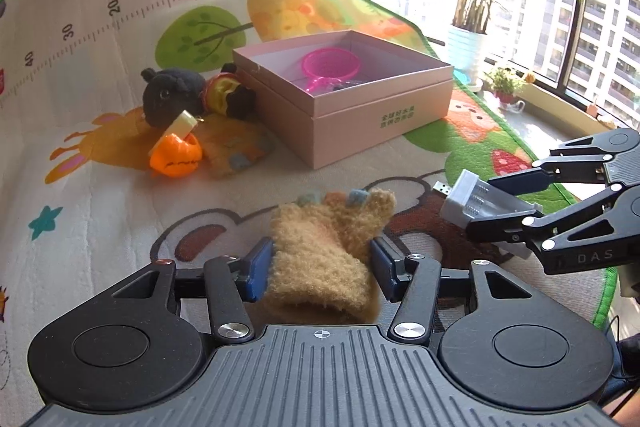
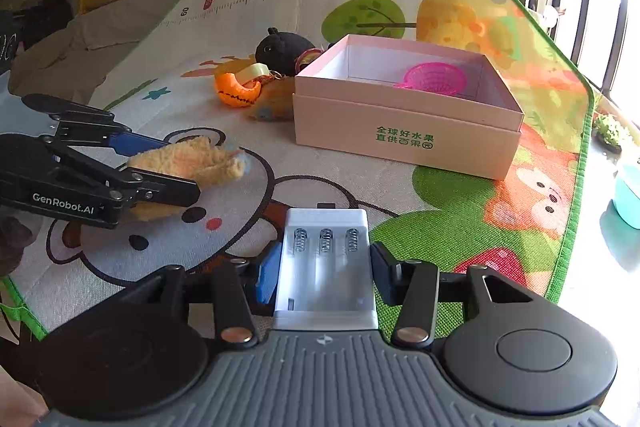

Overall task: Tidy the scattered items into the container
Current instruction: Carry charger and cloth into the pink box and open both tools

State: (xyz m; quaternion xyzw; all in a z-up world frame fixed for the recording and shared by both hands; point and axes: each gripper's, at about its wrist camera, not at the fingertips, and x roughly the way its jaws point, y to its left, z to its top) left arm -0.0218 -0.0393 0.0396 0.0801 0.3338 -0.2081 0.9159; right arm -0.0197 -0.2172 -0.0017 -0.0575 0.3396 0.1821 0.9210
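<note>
My left gripper (image 1: 322, 257) is shut on a fuzzy tan glove (image 1: 320, 251), whose fingers point toward the pink box (image 1: 376, 123). The right wrist view shows the same glove (image 2: 192, 159) lifted a little off the mat. My right gripper (image 2: 324, 267) is shut on a white battery charger (image 2: 326, 267), also seen at the right of the left wrist view as the charger (image 1: 480, 205). Inside the open pink box (image 2: 400, 139) lies a pink toy strainer (image 2: 436, 77). Left of the box rest a black plush toy (image 1: 176, 95), an orange toy pumpkin (image 1: 176, 155), a tape roll (image 1: 182, 125) and a second tan glove (image 1: 236, 147).
Everything sits on a cartoon play mat (image 1: 100, 187) with a printed ruler. Beyond the mat's right edge are a potted palm (image 1: 476, 27), a small plant (image 1: 504, 87) and a window sill. A couch with cushions (image 2: 100, 23) lies behind the mat on the left.
</note>
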